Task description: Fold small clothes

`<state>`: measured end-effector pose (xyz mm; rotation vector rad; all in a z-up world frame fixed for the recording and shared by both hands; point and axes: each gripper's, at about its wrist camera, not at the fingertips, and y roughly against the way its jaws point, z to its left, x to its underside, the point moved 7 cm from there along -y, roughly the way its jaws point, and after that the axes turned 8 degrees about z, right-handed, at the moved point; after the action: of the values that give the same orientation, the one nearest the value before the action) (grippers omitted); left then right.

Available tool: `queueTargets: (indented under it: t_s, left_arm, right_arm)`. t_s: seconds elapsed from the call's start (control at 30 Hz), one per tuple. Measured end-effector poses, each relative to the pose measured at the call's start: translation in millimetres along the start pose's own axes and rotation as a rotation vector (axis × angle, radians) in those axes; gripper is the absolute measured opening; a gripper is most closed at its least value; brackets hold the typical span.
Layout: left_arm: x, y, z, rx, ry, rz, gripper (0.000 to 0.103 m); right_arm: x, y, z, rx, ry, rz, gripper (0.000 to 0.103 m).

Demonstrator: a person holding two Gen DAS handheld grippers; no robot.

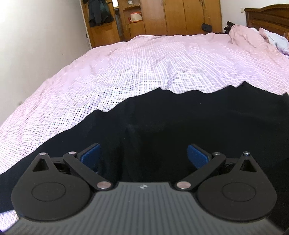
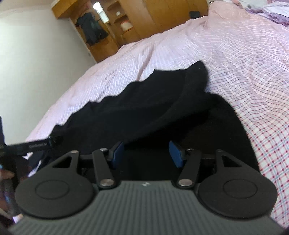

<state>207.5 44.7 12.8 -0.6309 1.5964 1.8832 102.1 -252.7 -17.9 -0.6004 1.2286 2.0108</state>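
Left to right across the room. A white wall (image 1: pixel 36 54) bounds the left side of the bed (image 1: pixel 144 59), whose checked pink sheet runs to a wooden wardrobe (image 1: pixel 173 18) at the far end; dark clothes (image 1: pixel 99 12) hang by its open shelves. The bed's left edge drops off beside the wall. Most of the sheet lies bare and wrinkled, giving wide room beyond the garment. At far right stand a headboard (image 1: pixel 267 16) and a heap of bedding (image 1: pixel 252 36).

The garment (image 1: pixel 180 123), black, lies spread on the near part of the sheet, its far edge wavy. In the right wrist view one end of it is folded up into a raised flap (image 2: pixel 189 90), with bare checked sheet to its right.

Left gripper (image 1: pixel 143 155): jaws wide apart, blue pads (image 1: pixel 91 153) facing in, poised over the black cloth; nothing lies between the pads. Contact with the cloth beneath cannot be told.

Right gripper (image 2: pixel 146 153): jaws about half open, pads clear of each other and gripping nothing, set low over the garment just short of the flap. A black strap (image 2: pixel 32 144) crosses the lower left of that view, beside part of a hand (image 2: pixel 5 174).
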Motion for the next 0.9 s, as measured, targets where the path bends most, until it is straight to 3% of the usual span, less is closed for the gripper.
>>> queueTargets:
  t_s: [0.13,0.27,0.43,0.5,0.57,0.67,0.83,0.9]
  left_arm:
    - [-1,-21,11,0.043,0.088,0.048,0.103]
    - [4,-35,20,0.063,0.153,0.078,0.103]
    - [9,-44,16,0.043,0.14,0.072,0.103]
    - [9,-45,15,0.038,0.127,0.067,0.103]
    - [10,-43,14,0.044,0.124,0.061,0.103]
    - [9,-38,17,0.053,0.13,0.048,0.1]
    - [3,-24,22,0.069,0.141,0.018,0.085]
    - [0,-20,21,0.082,0.133,0.0,0.085]
  right_arm:
    - [-16,0,-15,0.022,-0.073,-0.061,0.058]
    - [-39,-9,-37,-0.032,-0.198,-0.084,0.058]
    - [-49,15,-78,0.157,-0.406,-0.271,0.058]
    - [-45,15,-94,0.253,-0.42,-0.249,0.056]
    - [-41,17,-101,0.192,-0.438,-0.23,0.057]
    - [-49,22,-94,0.169,-0.372,-0.218,0.06]
    - [-85,-3,-74,0.213,-0.12,-0.119,0.06]
    - [-100,-20,-72,0.234,0.004,-0.09,0.06]
